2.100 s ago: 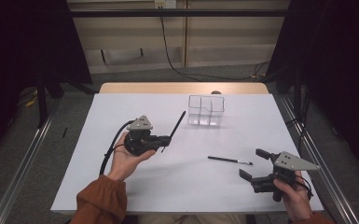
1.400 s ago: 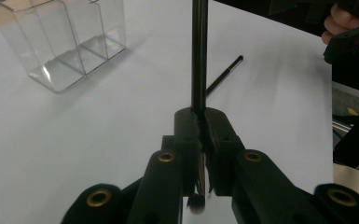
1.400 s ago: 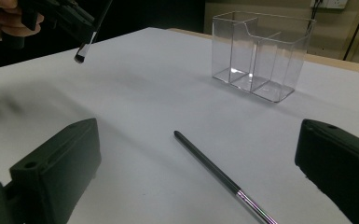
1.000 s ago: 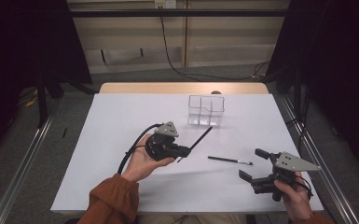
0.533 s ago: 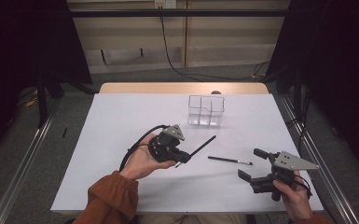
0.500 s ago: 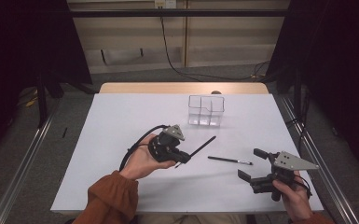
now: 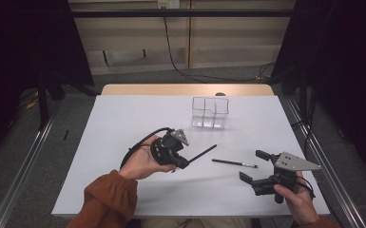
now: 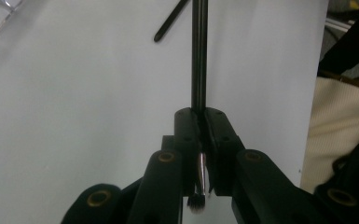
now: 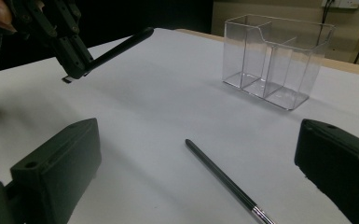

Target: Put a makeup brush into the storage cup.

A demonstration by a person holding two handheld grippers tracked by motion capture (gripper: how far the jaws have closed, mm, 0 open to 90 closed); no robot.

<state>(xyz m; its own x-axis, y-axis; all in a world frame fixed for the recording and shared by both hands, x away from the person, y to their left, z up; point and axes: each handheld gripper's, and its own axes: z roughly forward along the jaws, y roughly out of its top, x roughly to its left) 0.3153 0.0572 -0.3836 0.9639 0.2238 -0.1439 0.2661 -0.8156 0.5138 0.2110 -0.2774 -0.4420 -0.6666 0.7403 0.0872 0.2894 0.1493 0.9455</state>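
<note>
Brush in hand: my left tongs [image 7: 184, 163] are clamped on a thin black makeup brush [image 7: 202, 154] near its bristle end; the long handle juts out toward the middle of the worktop, held clear of the sheet.
Second brush: a second black brush [image 7: 234, 163] lies flat on the white sheet, between my two hands and apart from both.
What changed: two seconds back my left hand sat further left with the handle tipped up; it has since carried the brush right and levelled it, then settled.
Meaning: I judge the carry is underway; the clear organiser [image 7: 210, 112] is probably the goal, not yet reached.
Right tongs: my right tongs [image 7: 255, 166] stand wide, empty, aimed at the lying brush.
Worktop: white sheet [image 7: 123, 118] over a wooden board.
Room: dark curtains at both sides, pale wall panels, grey floor, one hanging cable.
</note>
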